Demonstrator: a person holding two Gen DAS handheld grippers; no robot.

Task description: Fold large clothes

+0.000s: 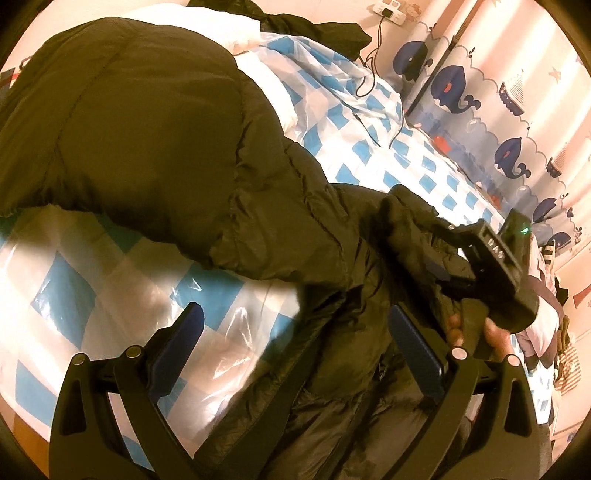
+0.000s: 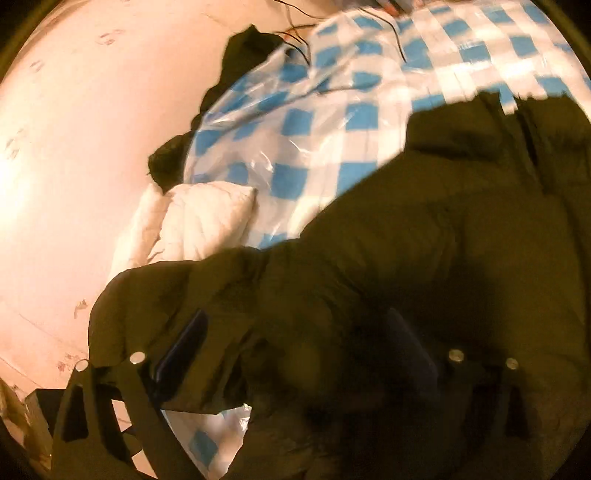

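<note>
Item: dark puffer jacket [image 1: 147, 140], bulky, soft and slippery-looking, lay on the checked bed [image 1: 66, 280]; left gripper [image 1: 295, 347] spread wide, empty, over its hem, right gripper [image 2: 299, 343] likewise spread above padding; best seized at seams.

Right claw [image 2: 295, 343] wide apart over dark puffy jacket [image 2: 424, 258], pic blurry.

Blue-and-white checked bed sheet under clear plastic film [image 1: 369, 155] covers the bed. White quilted pillow [image 2: 207, 218] near the pink wall [image 2: 74, 129]. Black cable [image 1: 373, 70] runs to a white power strip [image 1: 388, 9]. Whale-print curtain [image 1: 480, 96] alongside.
</note>
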